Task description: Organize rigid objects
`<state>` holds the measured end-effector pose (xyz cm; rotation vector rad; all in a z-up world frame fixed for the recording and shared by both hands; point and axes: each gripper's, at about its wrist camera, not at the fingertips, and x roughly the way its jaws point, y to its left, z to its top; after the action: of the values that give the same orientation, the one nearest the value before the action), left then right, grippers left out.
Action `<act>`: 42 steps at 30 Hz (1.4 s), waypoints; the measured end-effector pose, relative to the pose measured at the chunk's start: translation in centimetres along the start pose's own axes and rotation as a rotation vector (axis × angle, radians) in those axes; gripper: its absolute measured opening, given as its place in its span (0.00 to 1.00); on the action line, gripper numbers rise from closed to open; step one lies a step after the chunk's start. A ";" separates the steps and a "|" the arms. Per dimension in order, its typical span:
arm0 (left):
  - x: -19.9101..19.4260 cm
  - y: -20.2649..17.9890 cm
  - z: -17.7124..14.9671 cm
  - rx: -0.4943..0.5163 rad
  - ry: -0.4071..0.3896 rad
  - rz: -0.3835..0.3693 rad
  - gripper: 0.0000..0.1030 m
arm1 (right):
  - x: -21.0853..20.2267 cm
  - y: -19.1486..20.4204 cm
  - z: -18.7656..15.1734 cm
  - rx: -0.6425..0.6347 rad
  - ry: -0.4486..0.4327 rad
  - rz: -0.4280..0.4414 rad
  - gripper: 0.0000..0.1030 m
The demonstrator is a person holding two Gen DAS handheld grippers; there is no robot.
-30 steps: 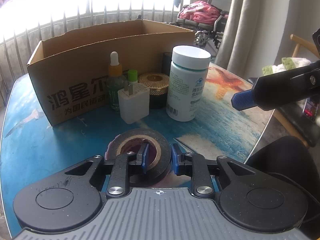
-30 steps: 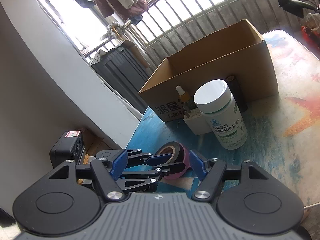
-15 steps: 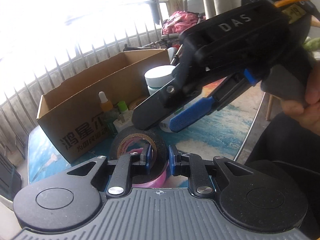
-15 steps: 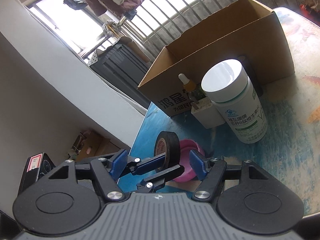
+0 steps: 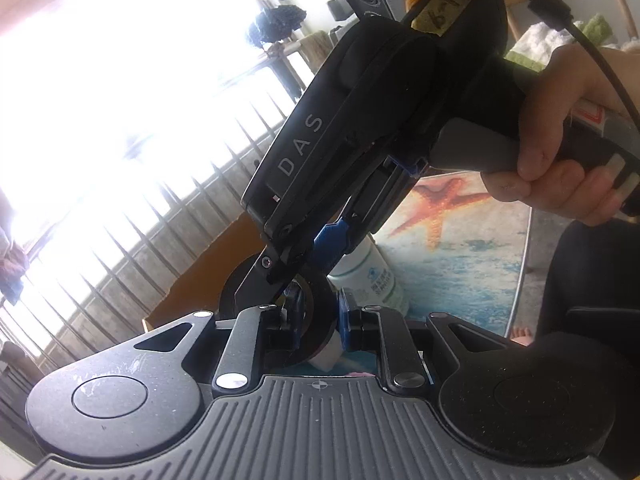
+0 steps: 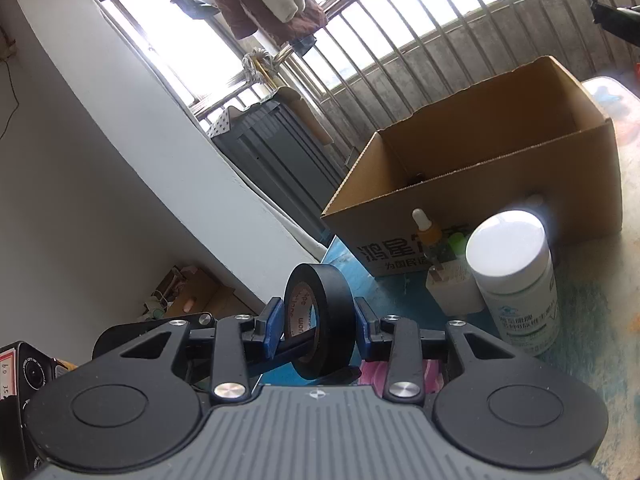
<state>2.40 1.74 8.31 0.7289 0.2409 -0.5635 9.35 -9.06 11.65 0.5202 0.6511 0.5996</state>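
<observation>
Tape (image 6: 320,318) stands on edge between both tools, lifted off the tabletop (image 6: 592,296). The right tool (image 6: 318,322) has just closed, pads flanking the roll's faces, while the left tool (image 5: 318,316) pinches its wall. Box (image 6: 480,184) and bottle (image 6: 514,280) lie ahead of the right tool.

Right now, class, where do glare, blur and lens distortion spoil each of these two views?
Left wrist view: the window is blown out to white, and the right tongs' body looms dark against it. Right wrist view: glare whitens the bottle cap, and the fisheye bends the window bars; the tape stays sharp.
</observation>
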 end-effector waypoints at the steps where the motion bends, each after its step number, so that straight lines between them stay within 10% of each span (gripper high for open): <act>1: 0.6 0.7 0.7 0.028 0.015 0.006 0.16 | 0.0 0.2 1.1 -0.001 -0.008 0.002 0.38; 18: 19.2 15.1 3.0 0.105 0.228 -0.080 0.16 | 13.0 -6.0 19.2 0.146 0.070 -0.054 0.50; 33: 32.1 15.2 -2.4 0.160 0.575 -0.307 0.17 | 20.4 -12.2 20.0 0.204 0.227 -0.173 0.50; 42: 34.7 14.2 -4.1 0.209 0.673 -0.310 0.25 | 22.9 -14.3 20.2 0.205 0.278 -0.272 0.49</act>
<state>39.04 -0.72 -0.50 1.0814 0.9422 -0.6270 42.82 -9.40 7.57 0.5322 1.0364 0.3511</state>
